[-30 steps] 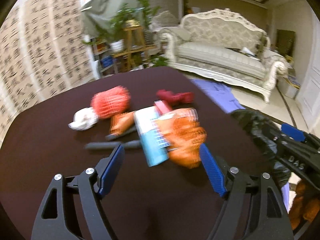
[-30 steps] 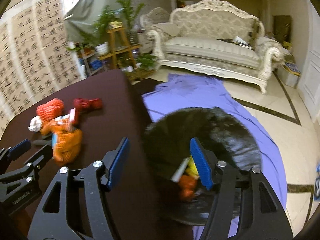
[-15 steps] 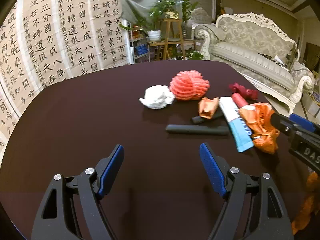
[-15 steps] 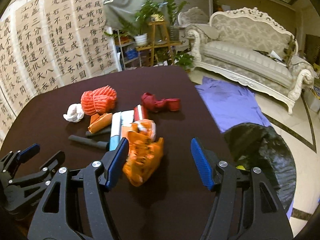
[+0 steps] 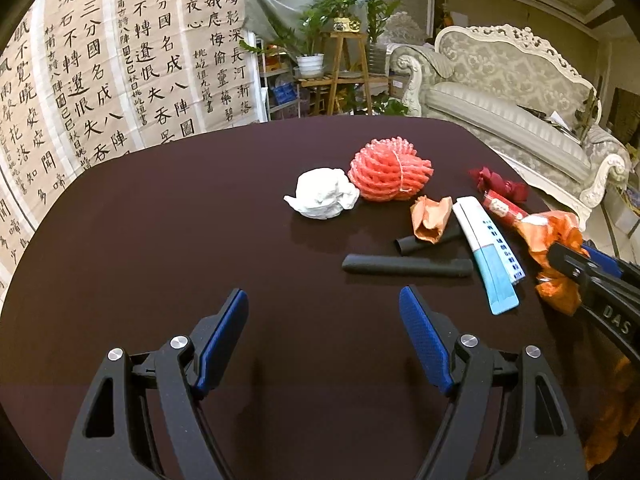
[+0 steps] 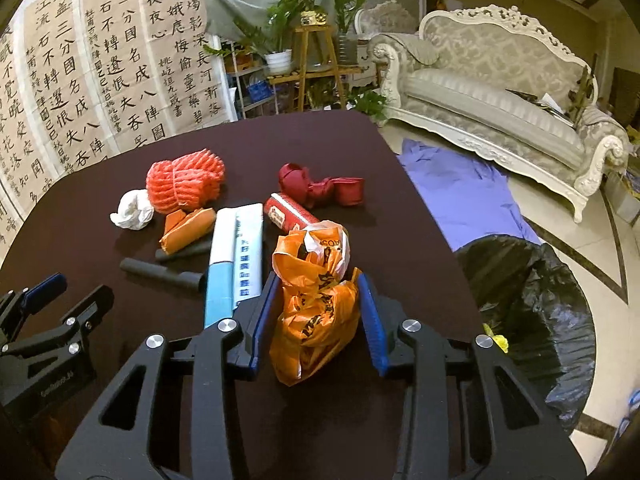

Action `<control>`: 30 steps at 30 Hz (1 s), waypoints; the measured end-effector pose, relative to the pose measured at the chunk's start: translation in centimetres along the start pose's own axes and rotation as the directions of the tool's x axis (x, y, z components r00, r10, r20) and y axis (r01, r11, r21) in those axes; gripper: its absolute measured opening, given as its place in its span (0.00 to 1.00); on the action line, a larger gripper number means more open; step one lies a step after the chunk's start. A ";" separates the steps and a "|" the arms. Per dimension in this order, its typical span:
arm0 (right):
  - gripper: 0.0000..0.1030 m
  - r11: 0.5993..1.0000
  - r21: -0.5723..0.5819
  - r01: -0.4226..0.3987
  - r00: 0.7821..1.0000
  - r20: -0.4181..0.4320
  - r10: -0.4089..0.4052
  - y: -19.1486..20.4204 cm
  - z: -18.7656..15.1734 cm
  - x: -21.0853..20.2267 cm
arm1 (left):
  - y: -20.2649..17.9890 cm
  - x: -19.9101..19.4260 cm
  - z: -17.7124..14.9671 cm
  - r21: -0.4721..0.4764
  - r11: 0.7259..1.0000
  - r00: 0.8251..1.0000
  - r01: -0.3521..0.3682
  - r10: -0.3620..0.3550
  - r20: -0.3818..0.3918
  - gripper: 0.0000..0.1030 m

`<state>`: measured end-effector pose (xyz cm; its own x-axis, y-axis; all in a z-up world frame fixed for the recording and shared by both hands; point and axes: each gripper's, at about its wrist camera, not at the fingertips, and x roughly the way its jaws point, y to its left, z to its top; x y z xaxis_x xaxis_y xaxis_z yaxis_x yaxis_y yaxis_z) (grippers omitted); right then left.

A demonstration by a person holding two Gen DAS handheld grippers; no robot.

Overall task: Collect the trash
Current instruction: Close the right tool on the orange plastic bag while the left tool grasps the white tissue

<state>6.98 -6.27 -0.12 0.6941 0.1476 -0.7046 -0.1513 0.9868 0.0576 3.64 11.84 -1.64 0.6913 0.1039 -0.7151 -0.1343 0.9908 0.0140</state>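
Note:
Trash lies on a dark round table (image 5: 160,240): a red foam net (image 5: 390,174), a white tissue wad (image 5: 322,194), crumpled orange paper (image 5: 430,218), two black tubes (image 5: 406,266), a white-and-blue box (image 5: 490,256), a red packet (image 5: 502,208) and a dark red wrapper (image 6: 320,188). My right gripper (image 6: 316,280) is closing on an orange plastic bag (image 6: 316,312), and both blue pads touch its sides. My left gripper (image 5: 324,320) stands open over bare table, short of the tubes, with nothing between its fingers.
A black trash bag (image 6: 532,312) with some scraps inside stands open on the floor just right of the table edge. A purple cloth (image 6: 460,188) lies on the floor beyond it. A white sofa (image 6: 500,92) and a plant stand (image 6: 316,60) are behind.
Both grippers swung left, from the black trash bag to over the table. The right jaws, wide half a second ago, have narrowed onto the orange bag. The left jaws kept their width.

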 end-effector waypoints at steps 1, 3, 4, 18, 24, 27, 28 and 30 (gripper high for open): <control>0.37 1.000 0.003 0.004 1.000 0.002 -0.004 -0.2 0.1 0.0 | 0.1 0.1 0.1 -0.003 1.000 1.000 -0.002 0.002 0.000 0.73; 0.37 1.000 0.008 0.012 1.000 0.001 -0.012 -0.7 0.3 0.2 | 0.4 0.3 0.5 -0.005 1.000 1.000 -0.011 0.011 0.003 0.73; 0.37 1.000 0.011 0.016 1.000 0.000 -0.016 -0.9 0.4 0.4 | 0.4 0.4 0.7 -0.005 1.000 1.000 -0.016 0.016 0.006 0.73; 0.37 1.000 0.007 0.000 1.000 -0.009 0.000 -1.3 0.6 0.2 | 1.7 2.1 2.6 -0.023 0.999 0.999 -0.042 0.042 0.010 0.73; 0.37 0.999 0.006 0.039 0.999 -0.005 -0.039 -1.7 0.3 -0.2 | 1.6 2.0 2.4 -0.021 0.999 0.999 -0.040 0.040 0.008 0.73; 0.37 0.999 0.018 0.049 0.999 -0.016 -0.049 -2.2 0.4 0.4 | 1.5 2.0 2.3 -0.016 0.999 0.999 -0.044 0.044 0.015 0.73; 0.37 0.998 0.018 0.052 0.998 -0.020 -0.052 -2.3 0.4 0.7 | 1.4 2.2 2.3 -0.013 0.999 0.999 -0.045 0.045 0.016 0.73; 0.37 0.998 0.018 0.054 0.998 -0.023 -0.053 -2.3 0.7 1.2 | 1.2 2.6 2.4 -0.009 0.999 0.999 -0.047 0.047 0.012 0.73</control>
<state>8.62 -8.36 -0.58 0.6851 0.0934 -0.7224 -0.1011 0.9943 0.0327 6.94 13.47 -1.79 0.6926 0.1518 -0.7052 -0.1733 0.9840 0.0416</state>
